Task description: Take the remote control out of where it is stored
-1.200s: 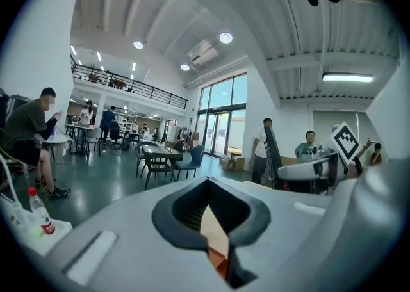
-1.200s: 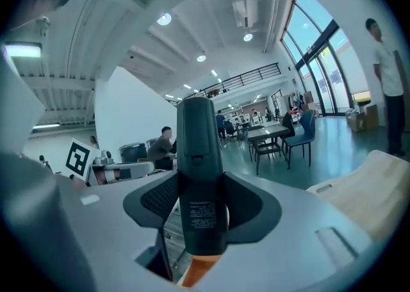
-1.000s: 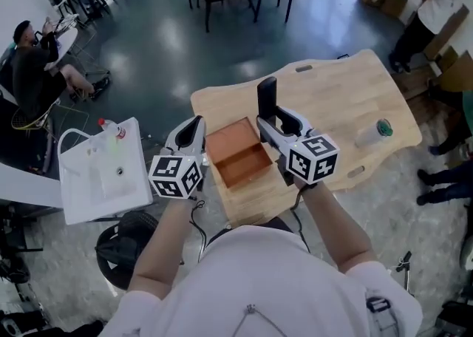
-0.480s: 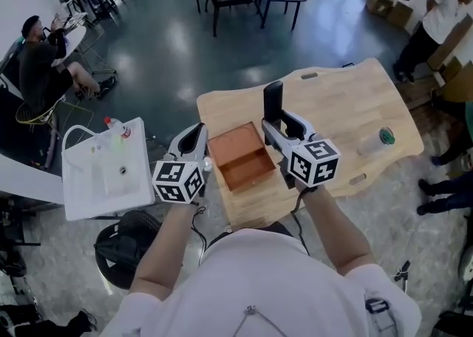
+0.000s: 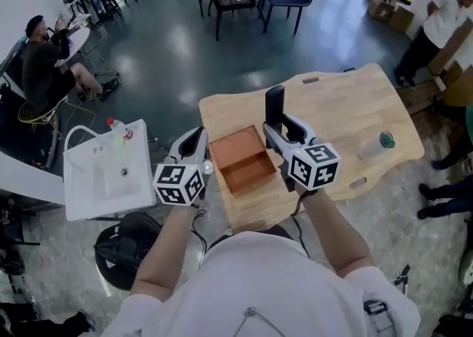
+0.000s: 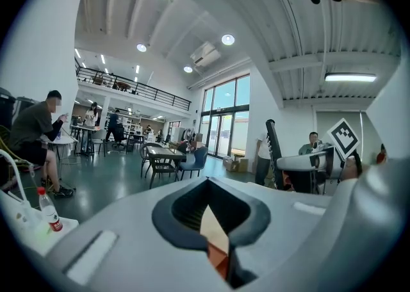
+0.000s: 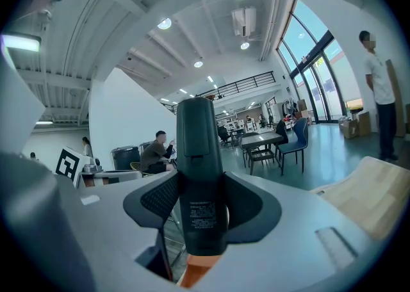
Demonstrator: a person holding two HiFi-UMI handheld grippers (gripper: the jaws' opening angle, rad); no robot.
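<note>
Over table, remote in right gripper

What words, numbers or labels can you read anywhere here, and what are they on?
Remote control in the right gripper: a label of fine white print, too small to read.
Marker cubes: black-and-white square patterns only, no words.
Bottle: a red label, too small and blurred to read.
Nothing else legible.

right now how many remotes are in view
1. The remote is clamped upright in the right gripper, beside the open wooden box, which looks empty.
</note>
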